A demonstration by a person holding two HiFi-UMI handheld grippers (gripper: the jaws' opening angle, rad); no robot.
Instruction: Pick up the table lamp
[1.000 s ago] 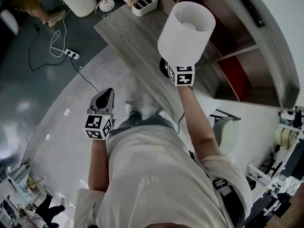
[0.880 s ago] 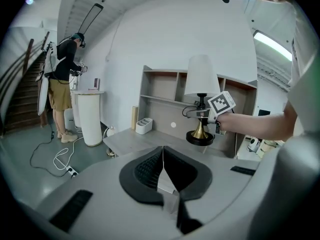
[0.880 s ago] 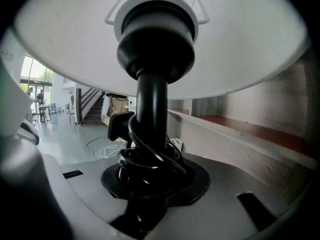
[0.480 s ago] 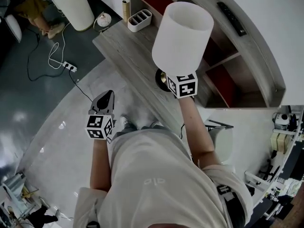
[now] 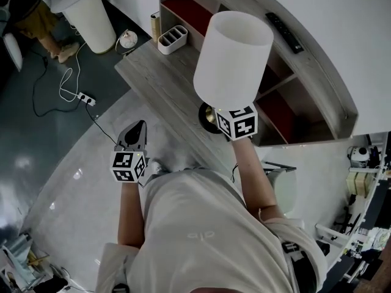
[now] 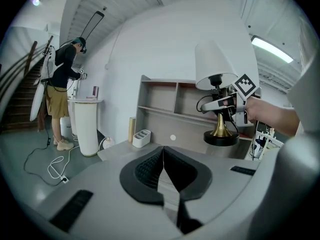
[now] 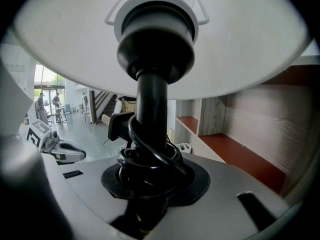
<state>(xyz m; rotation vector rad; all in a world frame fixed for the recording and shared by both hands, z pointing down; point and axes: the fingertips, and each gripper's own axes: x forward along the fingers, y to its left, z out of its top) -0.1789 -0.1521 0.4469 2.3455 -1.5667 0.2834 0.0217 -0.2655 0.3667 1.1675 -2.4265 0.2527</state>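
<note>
Up has gone your right gripper [image 7: 150,184] with the table lamp [image 5: 232,54], so the white shade looks bigger now. Its jaws are part way apart and squeeze the black stem where the cord [image 7: 145,154] is wound round. Holding it there keeps the lamp straight and the shade safe. The lamp hangs over the desk [image 5: 159,84], toward the end far from the white pen box [image 5: 171,39], and its round base [image 5: 209,116] seems just off the wood. Your left gripper [image 5: 135,134] has its jaws together, holding nothing, out over the floor where it cannot bump the lamp
</note>
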